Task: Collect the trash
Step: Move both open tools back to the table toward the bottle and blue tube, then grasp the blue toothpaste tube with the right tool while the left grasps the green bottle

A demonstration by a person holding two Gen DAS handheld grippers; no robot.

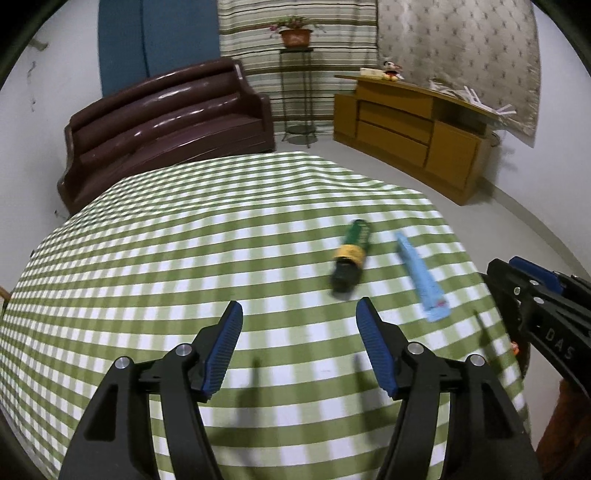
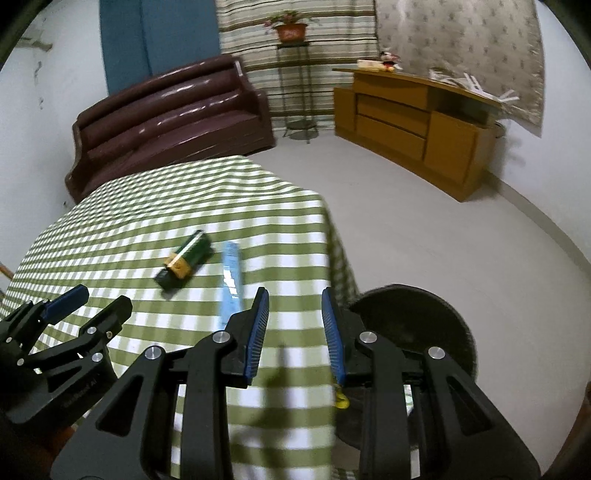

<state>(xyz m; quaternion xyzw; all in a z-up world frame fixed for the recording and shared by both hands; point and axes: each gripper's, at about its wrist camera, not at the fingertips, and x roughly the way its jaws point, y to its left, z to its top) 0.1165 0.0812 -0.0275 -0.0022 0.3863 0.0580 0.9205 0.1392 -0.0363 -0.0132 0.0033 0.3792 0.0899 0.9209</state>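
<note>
Left gripper (image 1: 299, 314) held low in the frame's centre above the green-checked tablecloth (image 1: 184, 258), blue pads (image 1: 225, 347) spread wide with nothing between them. Right of centre, a green battery with a yellow band (image 1: 350, 254) lay on its side on the cloth, blurred. Just to its right, apart from it, lay a light-blue wrapper strip (image 1: 421, 277), running toward the lower right. At the right edge of the frame, part of the right gripper (image 1: 532, 291) showed.

In the right wrist view, right gripper (image 2: 294, 317) sat low centre, fingers (image 2: 258, 332) parted and empty, poised over the table's right edge. Wrapper strip (image 2: 231, 280) lay just left of the left finger, its near end hidden behind that finger. Battery (image 2: 184, 258) lay left of the strip, near but not touching. Black round bin (image 2: 417, 325) stood on the floor at lower right, beside the table edge, a small yellow scrap (image 2: 341, 400) visible near the right finger's base. Left gripper (image 2: 99, 299) entered from the lower left, spread apart.

At the back: brown sofa (image 1: 166, 110), wooden cabinet (image 1: 406, 125), potted plant (image 1: 295, 35) on a stand.
</note>
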